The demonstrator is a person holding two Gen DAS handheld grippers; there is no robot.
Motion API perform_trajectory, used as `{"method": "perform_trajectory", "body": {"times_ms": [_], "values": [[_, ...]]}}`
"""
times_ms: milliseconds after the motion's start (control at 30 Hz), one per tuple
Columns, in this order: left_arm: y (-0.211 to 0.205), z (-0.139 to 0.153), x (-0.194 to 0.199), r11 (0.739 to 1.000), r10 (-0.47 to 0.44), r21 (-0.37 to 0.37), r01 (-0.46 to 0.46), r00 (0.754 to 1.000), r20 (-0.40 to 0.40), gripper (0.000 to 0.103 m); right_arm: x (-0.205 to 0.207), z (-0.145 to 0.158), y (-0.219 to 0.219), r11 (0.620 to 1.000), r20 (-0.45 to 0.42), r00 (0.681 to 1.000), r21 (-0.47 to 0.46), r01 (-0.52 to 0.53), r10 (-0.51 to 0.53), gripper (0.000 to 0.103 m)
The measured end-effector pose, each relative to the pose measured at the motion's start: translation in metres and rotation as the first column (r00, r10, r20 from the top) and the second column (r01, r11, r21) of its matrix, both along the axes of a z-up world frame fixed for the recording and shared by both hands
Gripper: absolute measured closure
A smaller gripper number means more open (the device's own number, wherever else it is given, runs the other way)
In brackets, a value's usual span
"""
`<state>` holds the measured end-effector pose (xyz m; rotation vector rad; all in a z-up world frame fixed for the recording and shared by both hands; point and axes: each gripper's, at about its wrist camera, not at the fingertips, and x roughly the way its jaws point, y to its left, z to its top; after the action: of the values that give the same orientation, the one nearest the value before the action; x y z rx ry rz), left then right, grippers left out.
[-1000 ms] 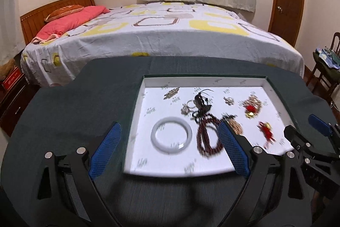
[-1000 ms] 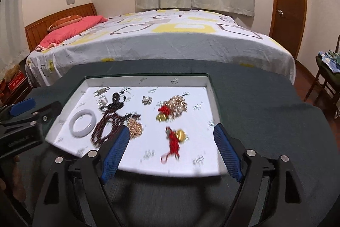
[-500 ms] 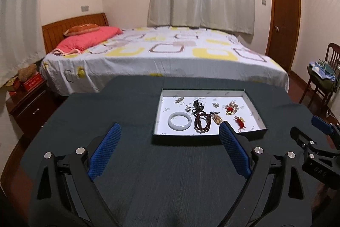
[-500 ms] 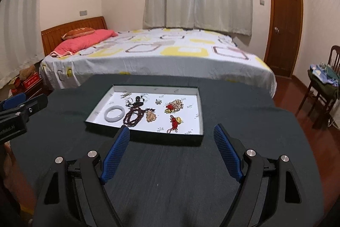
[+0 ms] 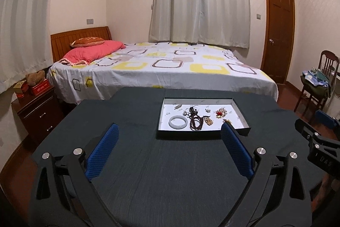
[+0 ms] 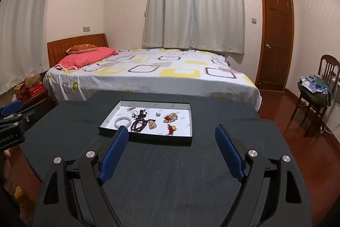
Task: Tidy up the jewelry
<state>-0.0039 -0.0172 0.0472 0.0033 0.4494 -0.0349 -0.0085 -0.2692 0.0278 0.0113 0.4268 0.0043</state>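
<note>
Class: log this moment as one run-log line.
left gripper: open, empty | right gripper: open, empty | jewelry tray: on table, untouched, ahead

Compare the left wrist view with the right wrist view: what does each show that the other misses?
Only the left wrist view shows the right gripper at its right edge. Only the right wrist view shows the left gripper at its left edge. Both show the shallow white-lined dark tray on the dark cloth-covered table, holding the white jade-like bangle and dark red bead string, with open, empty blue-padded fingers.
</note>
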Motion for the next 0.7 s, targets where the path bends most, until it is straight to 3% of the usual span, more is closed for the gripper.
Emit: {"method": "perform_trajectory", "body": {"times_ms": [700], "values": [[0.006, 0.002, -0.011, 1.000, -0.010, -0.016, 0.010, 1.000, 0.006, 0.008, -0.015, 0.004, 0.004, 1.000, 0.035, 0.999, 0.000, 0.010, -0.010, 0.022]]}}
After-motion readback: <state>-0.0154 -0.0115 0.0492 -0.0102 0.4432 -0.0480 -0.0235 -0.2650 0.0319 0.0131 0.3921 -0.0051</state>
